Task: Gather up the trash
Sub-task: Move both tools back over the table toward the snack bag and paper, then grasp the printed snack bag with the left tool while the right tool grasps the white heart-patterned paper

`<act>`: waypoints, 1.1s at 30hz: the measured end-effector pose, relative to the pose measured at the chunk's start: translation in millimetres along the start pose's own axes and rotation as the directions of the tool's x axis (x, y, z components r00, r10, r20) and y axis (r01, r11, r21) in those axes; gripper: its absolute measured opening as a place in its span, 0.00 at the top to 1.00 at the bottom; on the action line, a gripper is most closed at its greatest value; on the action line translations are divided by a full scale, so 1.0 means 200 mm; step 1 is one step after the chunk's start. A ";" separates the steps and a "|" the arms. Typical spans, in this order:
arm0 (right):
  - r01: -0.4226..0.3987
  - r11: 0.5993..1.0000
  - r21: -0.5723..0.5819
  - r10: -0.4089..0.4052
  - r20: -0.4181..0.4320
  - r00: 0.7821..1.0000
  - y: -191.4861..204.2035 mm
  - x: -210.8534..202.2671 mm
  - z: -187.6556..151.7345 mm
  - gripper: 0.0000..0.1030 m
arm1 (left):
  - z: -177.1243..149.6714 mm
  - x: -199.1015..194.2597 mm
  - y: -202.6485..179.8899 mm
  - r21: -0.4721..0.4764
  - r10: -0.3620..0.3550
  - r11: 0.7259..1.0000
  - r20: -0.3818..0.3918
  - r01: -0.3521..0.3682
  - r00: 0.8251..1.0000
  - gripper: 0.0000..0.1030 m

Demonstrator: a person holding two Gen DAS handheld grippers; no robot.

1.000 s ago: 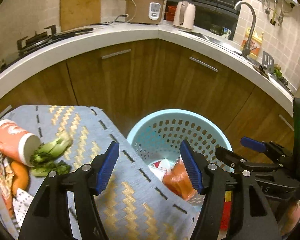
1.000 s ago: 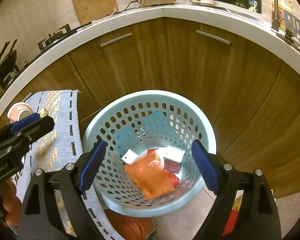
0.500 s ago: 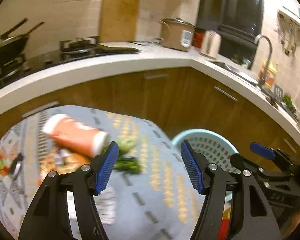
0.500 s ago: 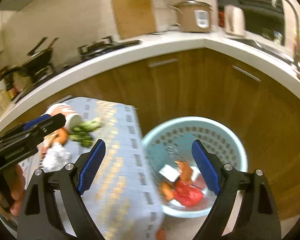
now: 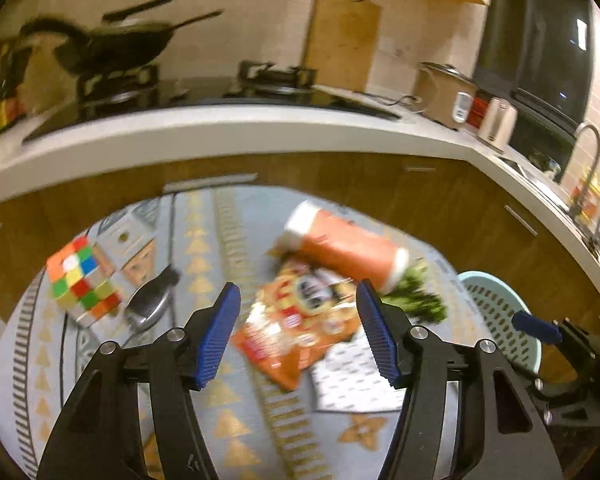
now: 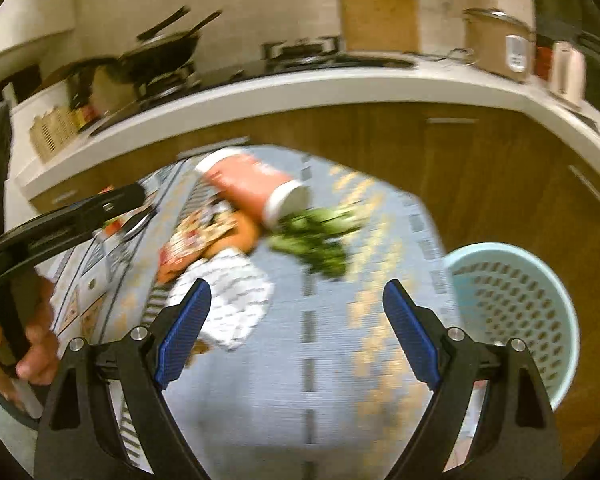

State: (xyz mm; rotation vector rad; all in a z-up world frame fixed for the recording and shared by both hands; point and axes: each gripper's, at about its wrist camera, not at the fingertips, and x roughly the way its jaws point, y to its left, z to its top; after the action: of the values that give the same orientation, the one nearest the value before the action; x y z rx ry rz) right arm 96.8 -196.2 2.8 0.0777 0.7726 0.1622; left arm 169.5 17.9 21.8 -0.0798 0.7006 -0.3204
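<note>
On a round table with a grey patterned cloth (image 5: 228, 416) lie an orange paper cup (image 5: 346, 246) on its side, an orange snack bag (image 5: 296, 324), green leafy scraps (image 5: 416, 300) and a white patterned wrapper (image 5: 352, 376). My left gripper (image 5: 298, 330) is open and empty above the snack bag. My right gripper (image 6: 296, 336) is open and empty above the cloth (image 6: 312, 360), near the white wrapper (image 6: 228, 300). The cup (image 6: 256, 188), the greens (image 6: 316, 240) and the pale blue trash basket (image 6: 512, 312) also show in the right wrist view.
A colour cube (image 5: 82, 280), a black-handled spoon (image 5: 150, 300) and a picture box lie at the table's left. The basket (image 5: 496, 312) stands right of the table. A wooden cabinet front (image 5: 440, 204) under a white counter curves behind.
Both grippers have swung left and up, from over the basket to over the table. The cup, snack bag and cube have come into view. Both stay open.
</note>
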 end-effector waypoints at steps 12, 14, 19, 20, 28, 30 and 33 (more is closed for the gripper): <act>-0.010 0.999 -0.048 0.002 -0.161 0.987 0.22 0.34 -0.04 0.19 | -0.11 0.23 0.23 -0.112 -0.037 0.993 -0.118 0.024 0.992 0.42; 0.020 0.998 -0.055 -0.029 -0.172 0.985 0.22 0.40 -0.02 0.19 | -0.12 0.24 0.24 -0.120 -0.048 0.992 -0.124 0.033 0.991 0.42; 0.004 0.998 -0.068 -0.017 -0.185 0.983 0.22 0.46 -0.01 0.40 | -0.13 0.26 0.22 -0.086 -0.056 0.995 -0.146 0.044 0.988 0.42; 0.007 0.996 -0.088 -0.023 -0.183 0.983 0.23 0.45 -0.01 0.51 | -0.13 0.26 0.21 -0.080 -0.057 0.996 -0.150 0.045 0.987 0.40; -0.013 0.995 -0.094 -0.002 -0.155 0.988 0.22 0.37 -0.05 0.88 | -0.14 0.28 0.13 -0.025 -0.076 0.997 -0.177 0.073 0.981 0.28; -0.001 0.997 -0.074 -0.010 -0.145 0.989 0.18 0.33 -0.07 0.90 | -0.14 0.29 0.08 0.009 -0.077 0.997 -0.191 0.080 0.979 0.25; 0.016 0.998 -0.056 -0.023 -0.135 0.991 0.12 0.29 -0.08 0.90 | -0.17 0.32 0.00 0.092 -0.041 0.994 -0.216 0.062 0.976 0.25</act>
State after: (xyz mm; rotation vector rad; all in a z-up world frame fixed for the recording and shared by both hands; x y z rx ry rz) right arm 122.7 -162.2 -45.4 0.0069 0.9036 0.1712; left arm 193.5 -1.4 -42.8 0.0305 0.8962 -0.4164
